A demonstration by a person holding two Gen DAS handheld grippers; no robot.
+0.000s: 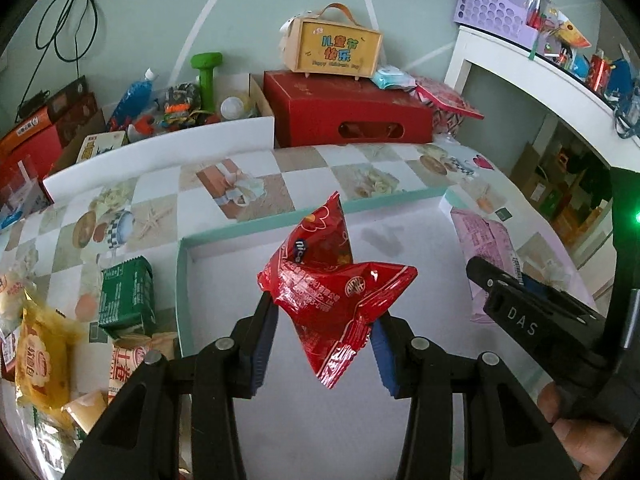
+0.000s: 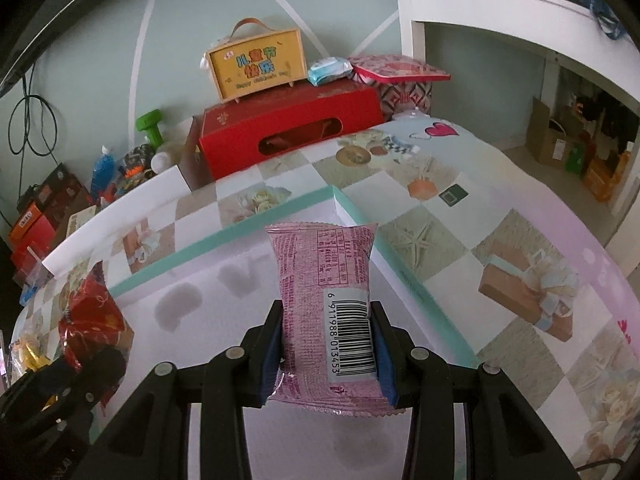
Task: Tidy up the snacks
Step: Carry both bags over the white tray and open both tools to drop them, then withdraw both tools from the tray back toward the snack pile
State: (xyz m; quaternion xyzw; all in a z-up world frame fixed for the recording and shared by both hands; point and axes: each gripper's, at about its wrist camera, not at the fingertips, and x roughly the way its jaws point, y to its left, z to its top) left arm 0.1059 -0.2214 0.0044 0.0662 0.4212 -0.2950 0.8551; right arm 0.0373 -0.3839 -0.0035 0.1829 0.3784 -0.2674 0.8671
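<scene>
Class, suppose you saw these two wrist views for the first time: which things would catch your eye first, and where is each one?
First, the crumpled red snack packet pinched in the left gripper over the white tray with the teal rim. Next, the pink packet, barcode side up, clamped in the right gripper above the same tray. Behind, a yellow box with a handle stands on a red carton against the wall.

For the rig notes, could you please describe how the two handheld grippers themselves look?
Both the left gripper and the right gripper are matte black plastic with angular cut-out arms, round silver pivot pins and ribbed blue pads inside each finger. Seen from the left wrist view, the right gripper's finger carries white "DAS" lettering, and a green light glows behind it.
</scene>
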